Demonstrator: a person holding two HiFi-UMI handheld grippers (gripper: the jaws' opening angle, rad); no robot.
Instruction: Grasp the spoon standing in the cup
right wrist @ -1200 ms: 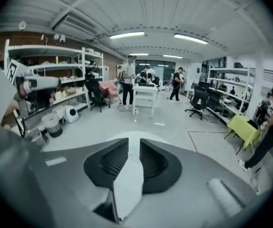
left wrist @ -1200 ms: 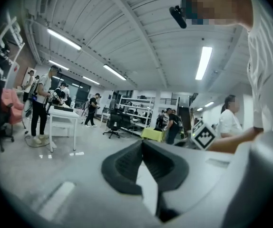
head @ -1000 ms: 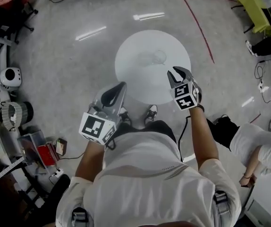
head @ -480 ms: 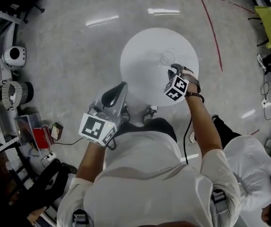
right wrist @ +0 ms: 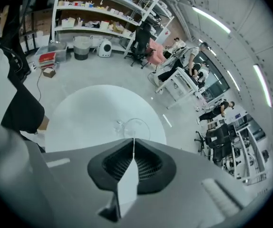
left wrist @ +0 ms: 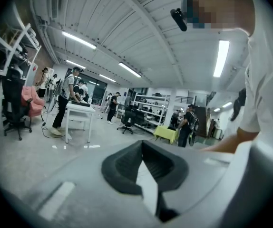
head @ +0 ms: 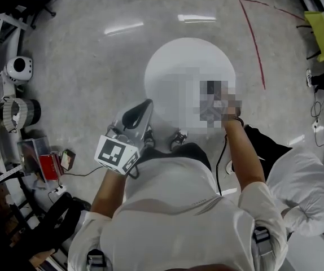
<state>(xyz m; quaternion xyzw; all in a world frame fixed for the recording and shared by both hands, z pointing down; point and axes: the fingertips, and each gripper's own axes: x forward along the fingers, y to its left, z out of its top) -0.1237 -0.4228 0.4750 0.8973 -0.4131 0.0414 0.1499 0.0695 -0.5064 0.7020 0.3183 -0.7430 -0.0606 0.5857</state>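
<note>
Your right tongs (right wrist: 133, 140) are pressed together, their tips meeting in a thin line with nothing caught between them, and they point down over the round white bench (right wrist: 89, 113). Just beyond those tips stands the clear cup (right wrist: 136, 127), on the bench's far half as the right gripper view shows it; whether the tips touch its rim you cannot tell. The spoon (right wrist: 119, 124) shows only as a small pale shape at the cup's left edge, too small to make out further, and the tongs have no hold of it. In the head view a mosaic patch lies over your right hand and the bench just in front of it, so the cup cannot be seen there. Your left tongs (head: 143, 108) are also closed and empty, held close to your body off the near left edge of the bench (head: 173, 66), above the grey floor (head: 83, 72). Their camera looks up past the shut tips into the hall, at ceiling lamps (left wrist: 220, 57) and distant shelving (left wrist: 148, 101).
</note>
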